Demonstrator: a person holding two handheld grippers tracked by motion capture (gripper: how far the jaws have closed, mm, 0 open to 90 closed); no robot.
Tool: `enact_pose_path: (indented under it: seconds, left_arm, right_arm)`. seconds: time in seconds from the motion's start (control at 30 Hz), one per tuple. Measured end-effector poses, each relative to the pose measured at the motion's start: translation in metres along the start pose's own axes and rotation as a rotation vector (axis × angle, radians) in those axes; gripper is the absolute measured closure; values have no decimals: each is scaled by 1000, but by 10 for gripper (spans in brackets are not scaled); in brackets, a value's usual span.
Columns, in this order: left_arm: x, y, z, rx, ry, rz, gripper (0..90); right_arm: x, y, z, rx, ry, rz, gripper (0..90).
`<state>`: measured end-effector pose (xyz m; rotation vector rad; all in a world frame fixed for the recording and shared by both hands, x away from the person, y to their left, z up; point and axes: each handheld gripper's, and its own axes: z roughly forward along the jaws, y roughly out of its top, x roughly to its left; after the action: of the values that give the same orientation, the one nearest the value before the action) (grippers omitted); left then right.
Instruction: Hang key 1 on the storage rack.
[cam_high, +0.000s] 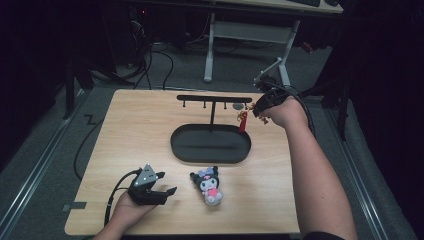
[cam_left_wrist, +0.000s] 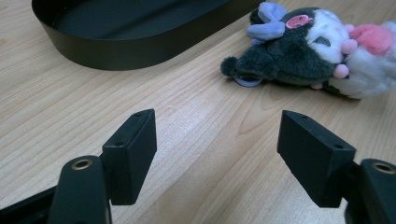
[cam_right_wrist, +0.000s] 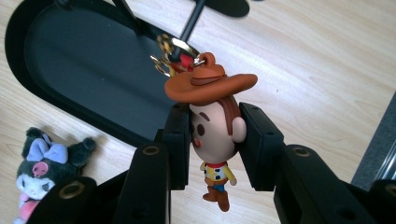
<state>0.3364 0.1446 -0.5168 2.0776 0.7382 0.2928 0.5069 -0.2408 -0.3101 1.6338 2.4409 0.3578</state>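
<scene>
Right hand-held gripper (cam_right_wrist: 212, 140): jaws clamped on the head of the cowboy keychain figure (cam_right_wrist: 215, 126), held at the right end of the hanger stand (cam_high: 214, 99). Judgement: keep the ring (cam_right_wrist: 180, 46) level with the peg and release only once hooked. Left hand-held gripper (cam_left_wrist: 217, 154): wide open, empty, over the bench (cam_left_wrist: 196, 116). The right gripper view resolves the ring; the high view does not.

I found no readable text, label, brand, number or sign anywhere I looked across the three views.
</scene>
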Motion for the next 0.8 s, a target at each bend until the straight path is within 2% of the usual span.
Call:
enact_pose_path:
  seconds: [0.23,0.5,0.63,0.8]
  left_arm:
    - [-1,0,1,7,-4,3,289]
    - [-1,0,2,8,-6,7,290]
    - [-1,0,2,11,-8,10,290]
    - [-1,0,3,11,-8,15,289]
  right_arm:
    - [-5,-11,19,4,24,19,663]
    - [-8,-20,44,-29,56,50,650]
    - [-7,-23,55,-23,61,53,541]
    - [-4,-37,60,-43,76,63,508]
